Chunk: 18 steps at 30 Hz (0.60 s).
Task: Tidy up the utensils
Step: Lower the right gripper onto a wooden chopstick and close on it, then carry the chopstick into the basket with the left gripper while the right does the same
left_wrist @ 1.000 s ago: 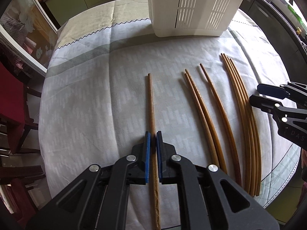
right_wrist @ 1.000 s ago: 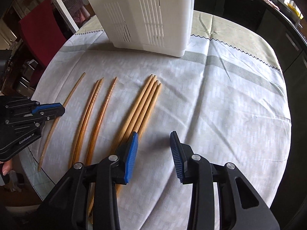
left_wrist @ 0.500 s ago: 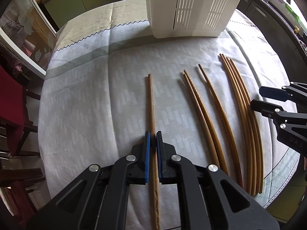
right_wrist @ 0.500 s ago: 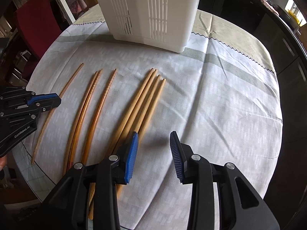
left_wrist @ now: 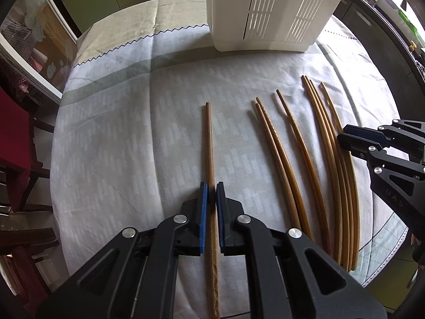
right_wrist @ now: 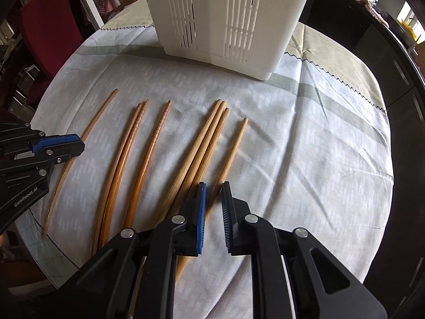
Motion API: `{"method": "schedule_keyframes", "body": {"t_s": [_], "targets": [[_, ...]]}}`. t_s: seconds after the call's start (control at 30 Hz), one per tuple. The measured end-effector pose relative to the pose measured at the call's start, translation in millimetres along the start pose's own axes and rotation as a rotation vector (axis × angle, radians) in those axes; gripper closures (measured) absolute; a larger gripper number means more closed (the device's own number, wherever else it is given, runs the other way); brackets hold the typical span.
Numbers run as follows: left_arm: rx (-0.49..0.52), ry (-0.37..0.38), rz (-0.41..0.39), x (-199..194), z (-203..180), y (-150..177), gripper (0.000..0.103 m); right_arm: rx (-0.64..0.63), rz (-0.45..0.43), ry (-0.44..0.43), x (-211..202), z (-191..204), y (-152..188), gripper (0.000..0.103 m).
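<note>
Several wooden chopsticks lie spread on the white tablecloth. My left gripper (left_wrist: 211, 186) is shut on the leftmost chopstick (left_wrist: 209, 138), which lies apart from the others; it also shows in the right wrist view (right_wrist: 90, 130). My right gripper (right_wrist: 213, 186) has its jaws narrowed around the rightmost chopstick (right_wrist: 233, 146), which has come away from a bundle of three (right_wrist: 207, 135); whether the pads touch it I cannot tell. A pair (right_wrist: 127, 143) and a single chopstick (right_wrist: 151, 148) lie between. A white slotted utensil holder (right_wrist: 225, 18) stands at the back.
The round table's front edge (left_wrist: 382, 273) runs just under the chopsticks' near ends. A red chair (left_wrist: 13, 143) stands at the left. Dark cabinets (right_wrist: 393, 61) line the right side. The cloth right of the chopsticks (right_wrist: 318, 159) is bare.
My right gripper's jaws have narrowed from wide open around the rightmost chopstick, which has shifted away from the bundle. My left gripper stays shut on the leftmost chopstick.
</note>
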<state>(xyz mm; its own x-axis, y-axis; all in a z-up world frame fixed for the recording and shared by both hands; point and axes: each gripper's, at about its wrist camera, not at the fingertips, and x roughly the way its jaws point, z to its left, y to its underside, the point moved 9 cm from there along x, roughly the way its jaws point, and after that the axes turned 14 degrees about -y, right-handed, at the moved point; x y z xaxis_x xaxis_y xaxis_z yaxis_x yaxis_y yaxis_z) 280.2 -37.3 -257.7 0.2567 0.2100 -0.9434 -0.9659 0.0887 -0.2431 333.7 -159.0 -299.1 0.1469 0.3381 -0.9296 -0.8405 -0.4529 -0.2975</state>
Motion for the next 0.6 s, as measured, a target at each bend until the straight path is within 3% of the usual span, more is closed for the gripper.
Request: {"method": "schedule_keyframes", "body": {"t_s": [0.27, 0.6], "targets": [[-0.025, 0.036, 0.004, 1, 0, -5, 0.097, 0.046, -0.049, -0.067, -9, -4, -2, 0.096], [-0.052, 0.092, -0.053, -28, 19, -10, 0.097, 0.018, -0.225, -0.118, -84, 2, -11, 0.096]]}}
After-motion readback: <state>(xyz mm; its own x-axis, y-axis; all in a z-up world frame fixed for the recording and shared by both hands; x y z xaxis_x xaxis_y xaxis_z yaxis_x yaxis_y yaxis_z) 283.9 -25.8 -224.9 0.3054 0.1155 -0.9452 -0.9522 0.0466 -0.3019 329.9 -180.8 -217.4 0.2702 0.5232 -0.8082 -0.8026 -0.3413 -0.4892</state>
